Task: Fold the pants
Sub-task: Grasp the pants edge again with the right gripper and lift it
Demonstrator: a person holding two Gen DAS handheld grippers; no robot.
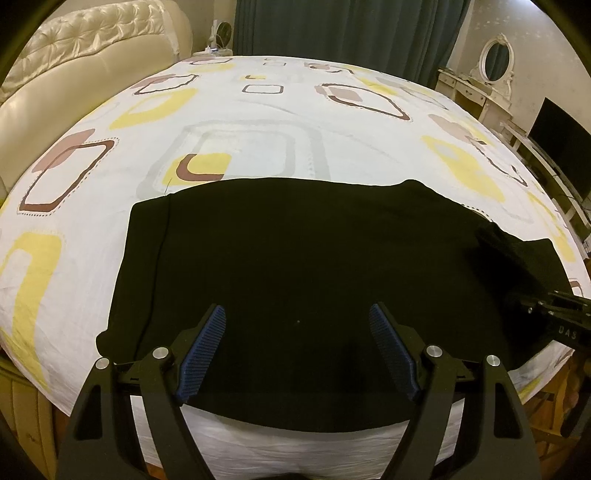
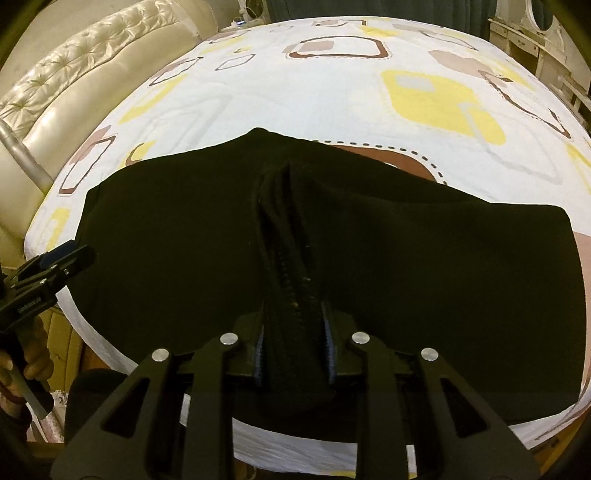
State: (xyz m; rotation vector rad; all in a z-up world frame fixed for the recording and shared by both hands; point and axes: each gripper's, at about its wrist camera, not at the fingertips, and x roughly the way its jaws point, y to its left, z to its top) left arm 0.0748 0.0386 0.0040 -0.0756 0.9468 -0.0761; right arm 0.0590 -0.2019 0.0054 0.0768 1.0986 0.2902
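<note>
The black pants point(image 1: 303, 258) lie spread flat across the near edge of the bed. My left gripper point(image 1: 297, 332) is open and empty, hovering just above the pants near the bed's front edge. My right gripper point(image 2: 293, 325) is shut on a bunched ridge of the pants' fabric point(image 2: 291, 236), which rises from the cloth into its jaws. In the left wrist view the right gripper point(image 1: 554, 314) shows at the far right by the pants' right end. In the right wrist view the left gripper point(image 2: 55, 262) shows at the far left edge.
The bed sheet point(image 1: 258, 122) is white with yellow and brown squares. A cream tufted headboard point(image 1: 74, 62) stands at the left. A white dressing table with an oval mirror point(image 1: 496, 59) and a dark screen point(image 1: 561, 147) stand at the right. Dark curtains point(image 1: 343, 26) hang behind.
</note>
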